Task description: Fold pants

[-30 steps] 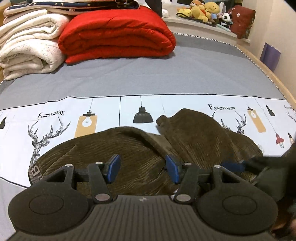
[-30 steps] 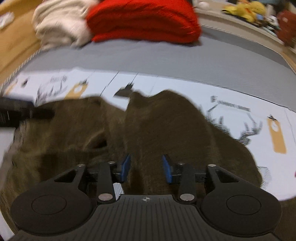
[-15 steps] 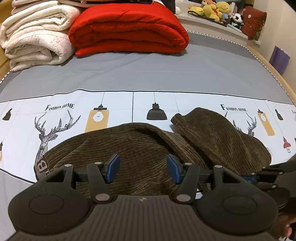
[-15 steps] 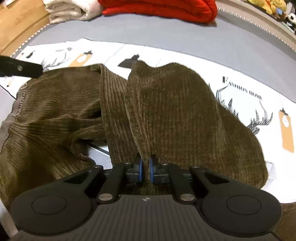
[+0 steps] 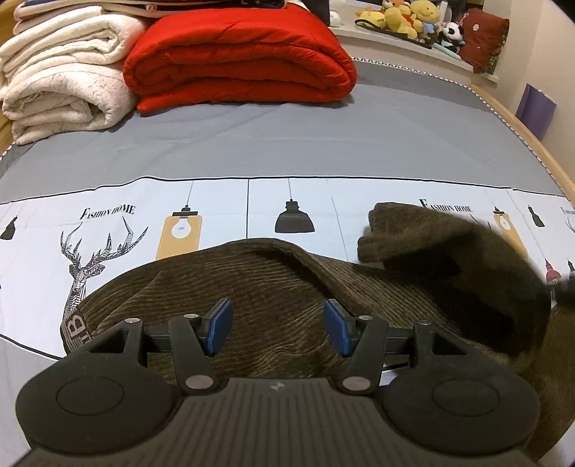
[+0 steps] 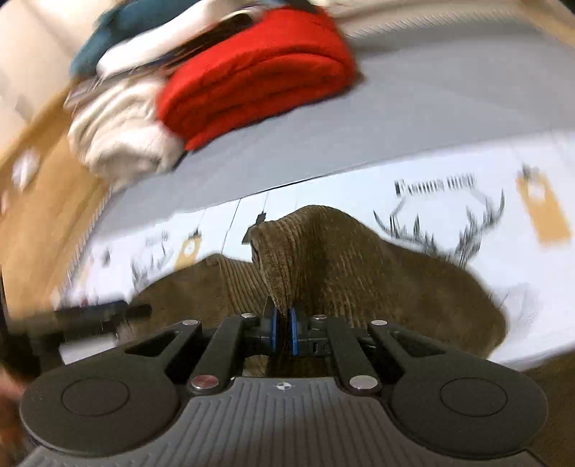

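corduroy pants [image 5: 273,287] in dark olive-brown lie rumpled across the near part of the bed [image 5: 323,143], on the pale printed band of the bedsheet [image 5: 107,222] with its deer heads, hanging lamps and "fashion home" lettering. left gripper [image 5: 276,325] hovers just over the flat leg, its blue fingers [image 5: 219,325] spread wide with nothing between them; ribbed cloth shows through the gap. a waistband label with a "b" sits at the pants' left edge in the left wrist view.

right gripper [image 6: 284,332] has its blue fingers [image 6: 274,332] pinched almost together on a fold of the pants [image 6: 341,273], and the cloth rises from the pinch into a narrow ridge that stands up off the sheet and drapes away to the right. in the left wrist view that raised part appears as a blurred dark hump at the right. the right wrist view is tilted and smeared, so fine detail there cannot be read.

at the far end of the bed, on the grey sheet, a folded red quilt [image 5: 237,54] lies beside a stack of cream blankets [image 5: 61,72], the two touching. plush toys [image 5: 406,16] crowd a ledge behind the bed, near a dark red cushion [image 5: 485,37].
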A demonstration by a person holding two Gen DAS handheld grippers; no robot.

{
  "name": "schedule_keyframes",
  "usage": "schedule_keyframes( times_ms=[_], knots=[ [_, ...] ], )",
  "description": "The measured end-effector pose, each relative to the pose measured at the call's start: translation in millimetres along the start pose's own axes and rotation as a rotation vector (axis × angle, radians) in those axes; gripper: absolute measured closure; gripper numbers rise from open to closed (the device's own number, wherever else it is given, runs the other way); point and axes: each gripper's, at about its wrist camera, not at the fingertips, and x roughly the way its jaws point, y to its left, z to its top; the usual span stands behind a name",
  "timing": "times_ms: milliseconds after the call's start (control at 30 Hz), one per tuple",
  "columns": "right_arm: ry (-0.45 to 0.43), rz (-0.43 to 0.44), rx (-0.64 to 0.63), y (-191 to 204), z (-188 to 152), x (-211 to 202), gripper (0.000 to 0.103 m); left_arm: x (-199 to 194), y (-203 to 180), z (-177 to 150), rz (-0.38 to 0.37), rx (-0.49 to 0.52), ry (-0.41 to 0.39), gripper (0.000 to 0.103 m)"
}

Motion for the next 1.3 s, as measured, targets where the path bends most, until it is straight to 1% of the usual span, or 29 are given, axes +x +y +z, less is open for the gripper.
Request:
schedule_keyframes(
  times_ms=[33, 100, 133, 167, 233, 267, 300, 333, 367, 433, 467, 500, 533, 567, 633, 733, 833, 900, 933, 1067, 1100, 1167, 1300],
  knots=[
    [0.035, 0.022, -0.081, 9, -3, 2, 0.095, 1, 1, 0, 0.002, -0.001, 0.003, 0.041],
    [0.138, 0.115, -0.192, 25, -18, 12, 0.095, 2, 1, 0, 0.005, -0.001, 0.006, 0.041],
    [0.18, 0.143, -0.243, 34, -27, 18, 0.095, 2, 1, 0, 0.004, -0.001, 0.005, 0.041],
    [0.216, 0.151, -0.294, 44, -36, 25, 0.095, 3, 0, 0, 0.003, 0.0, 0.004, 0.041],
    [0.268, 0.125, -0.371, 58, -50, 41, 0.094, 3, -2, 1, 0.0, 0.001, 0.003, 0.041],
    [0.281, 0.112, -0.398, 62, -55, 47, 0.091, 3, -3, 0, -0.003, 0.003, 0.003, 0.041],
    [0.287, 0.108, -0.407, 64, -57, 51, 0.091, 3, -3, 0, -0.006, 0.004, 0.004, 0.041],
    [0.287, 0.109, -0.4, 62, -56, 53, 0.088, 4, -4, -1, -0.007, 0.006, 0.006, 0.041],
    [0.279, 0.113, -0.384, 60, -53, 53, 0.087, 4, -4, -1, -0.007, 0.008, 0.007, 0.041],
    [0.228, 0.131, -0.353, 54, -43, 42, 0.084, 5, -2, -1, -0.006, 0.006, 0.009, 0.039],
    [0.183, 0.143, -0.326, 48, -35, 34, 0.078, 5, -1, -1, -0.006, 0.004, 0.008, 0.039],
    [0.14, 0.147, -0.294, 41, -26, 28, 0.074, 6, 1, -2, -0.006, 0.001, 0.008, 0.038],
    [0.095, 0.143, -0.255, 31, -17, 22, 0.067, 6, 3, -2, -0.007, -0.001, 0.009, 0.038],
    [0.042, 0.125, -0.202, 19, -8, 15, 0.063, 7, 5, -3, -0.009, -0.004, 0.011, 0.038],
    [-0.033, 0.068, -0.104, -5, 4, 9, 0.063, 8, 6, -4, -0.014, -0.01, 0.015, 0.038],
    [-0.1, -0.04, 0.026, -45, 14, 9, 0.063, 10, 6, -6, -0.015, -0.007, 0.02, 0.038],
    [-0.114, -0.127, 0.124, -76, 14, 15, 0.063, 11, 8, -6, -0.017, -0.01, 0.02, 0.038],
    [-0.117, -0.16, 0.17, -91, 9, 17, 0.063, 12, 8, -5, -0.016, -0.015, 0.02, 0.038],
    [-0.116, -0.169, 0.183, -91, 3, 23, 0.063, 12, 9, -5, -0.016, -0.018, 0.019, 0.038],
    [-0.107, -0.193, 0.158, -96, 0, 30, 0.063, 13, 10, -4, -0.02, -0.018, 0.021, 0.038],
    [-0.106, -0.198, 0.15, -86, 0, 39, 0.063, 13, 10, -5, -0.021, -0.018, 0.022, 0.038],
    [-0.105, -0.204, 0.141, -86, 0, 38, 0.063, 14, 11, -5, -0.023, -0.018, 0.023, 0.038],
    [-0.094, -0.214, 0.119, -86, 5, 48, 0.061, 14, 15, -5, -0.02, -0.026, 0.024, 0.038]
  ],
)
